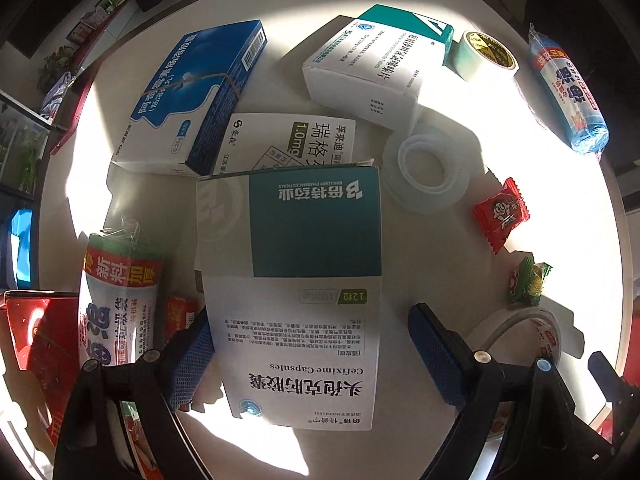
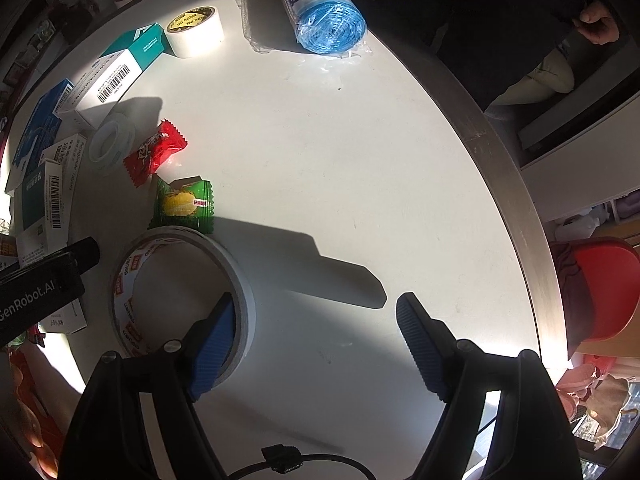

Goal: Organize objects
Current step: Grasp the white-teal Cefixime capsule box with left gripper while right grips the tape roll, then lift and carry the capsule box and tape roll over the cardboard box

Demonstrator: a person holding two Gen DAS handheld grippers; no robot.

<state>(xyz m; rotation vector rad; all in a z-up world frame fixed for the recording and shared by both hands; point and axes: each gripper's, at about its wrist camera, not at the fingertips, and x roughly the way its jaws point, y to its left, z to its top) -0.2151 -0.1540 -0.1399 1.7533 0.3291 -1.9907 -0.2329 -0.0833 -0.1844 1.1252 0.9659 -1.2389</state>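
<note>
Jaws of left gripper straddle Cefixime box.

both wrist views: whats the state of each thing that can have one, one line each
left gripper: open, astride the cefixime box, pads not pressing
cefixime box: closed, lying flat
right gripper: open, nothing between its fingers
big tape roll: lying flat, left finger inside its hole
blue bag roll: wrapped, on its side
red candy: sealed
green candy: sealed
</note>
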